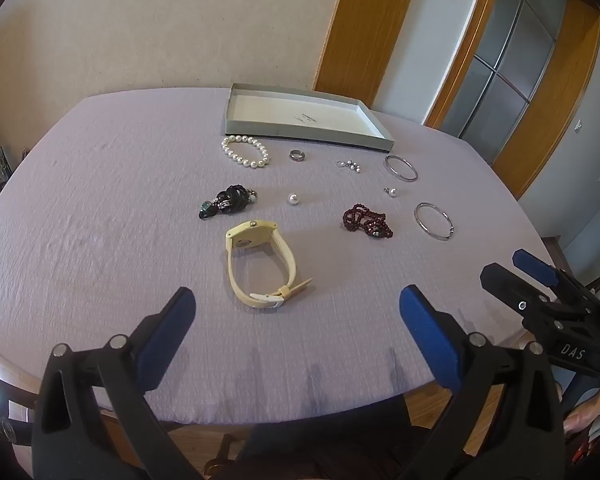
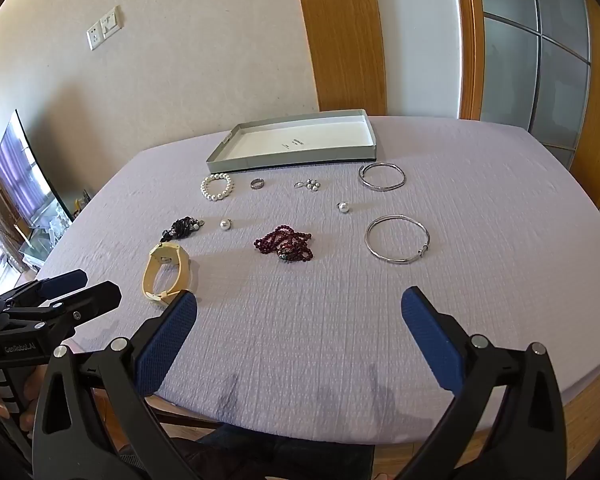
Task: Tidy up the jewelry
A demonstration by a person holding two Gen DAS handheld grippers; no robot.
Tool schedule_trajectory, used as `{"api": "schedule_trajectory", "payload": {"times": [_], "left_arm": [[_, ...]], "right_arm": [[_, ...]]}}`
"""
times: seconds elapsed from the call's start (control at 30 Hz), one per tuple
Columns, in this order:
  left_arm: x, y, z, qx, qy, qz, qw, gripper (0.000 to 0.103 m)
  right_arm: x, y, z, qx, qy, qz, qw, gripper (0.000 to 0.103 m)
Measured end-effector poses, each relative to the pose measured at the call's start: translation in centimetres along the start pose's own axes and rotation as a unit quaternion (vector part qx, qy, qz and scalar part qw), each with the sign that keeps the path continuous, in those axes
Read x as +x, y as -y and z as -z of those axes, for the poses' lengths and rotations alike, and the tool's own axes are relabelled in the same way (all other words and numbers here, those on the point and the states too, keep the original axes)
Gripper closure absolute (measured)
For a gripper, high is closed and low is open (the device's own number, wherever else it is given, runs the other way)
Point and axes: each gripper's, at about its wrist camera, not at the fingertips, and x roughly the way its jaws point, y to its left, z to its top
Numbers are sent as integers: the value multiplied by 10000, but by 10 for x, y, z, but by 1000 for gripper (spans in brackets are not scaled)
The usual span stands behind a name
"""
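Observation:
Jewelry lies spread on a lilac tablecloth in front of a shallow grey box lid (image 1: 374,145) (image 2: 220,166) with nothing in it. A cream watch (image 1: 260,264) (image 2: 166,270) stands nearest, with dark red beads (image 1: 366,222) (image 2: 284,244), black beads (image 1: 228,200) (image 2: 182,227), a pearl bracelet (image 1: 244,152) (image 2: 217,186), a ring (image 1: 297,155) (image 2: 257,183), loose pearls and two silver bangles (image 1: 434,221) (image 2: 398,239) around it. My left gripper (image 1: 296,304) hangs open above the near edge, just short of the watch. My right gripper (image 2: 300,308) is open too, short of the red beads.
The table's front edge (image 2: 340,434) runs just under both grippers. Behind the table stand a beige wall and a wooden door frame (image 2: 340,40). A television (image 2: 24,168) sits low at the left in the right wrist view. A person's hand holds the left gripper's handle (image 2: 4,360).

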Motion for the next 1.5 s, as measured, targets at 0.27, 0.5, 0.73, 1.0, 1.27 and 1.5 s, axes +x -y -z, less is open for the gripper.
{"api": "schedule_trajectory", "payload": {"times": [0.27,0.5,0.73,1.0,1.27,1.5], "left_arm": [[0,1,0,0,-5,1,10000,2],[0,0,0,-9,-5,0,10000,2],[0,0,0,3,-4,6,10000,2],[0,1,0,1,-7,3,10000,2],[0,0,0,-4,-9,5,10000,2],[0,0,0,-3,-10,6,10000,2]], "right_arm": [[0,-1,-2,6,10,8,10000,1],[-1,0,-2,4,3,1,10000,1],[-1,-1,-2,7,4,2,10000,1],[-1,0,0,7,1,0,10000,1],[0,1,0,7,0,2,10000,1],[0,1,0,5,0,0,10000,1]]}}
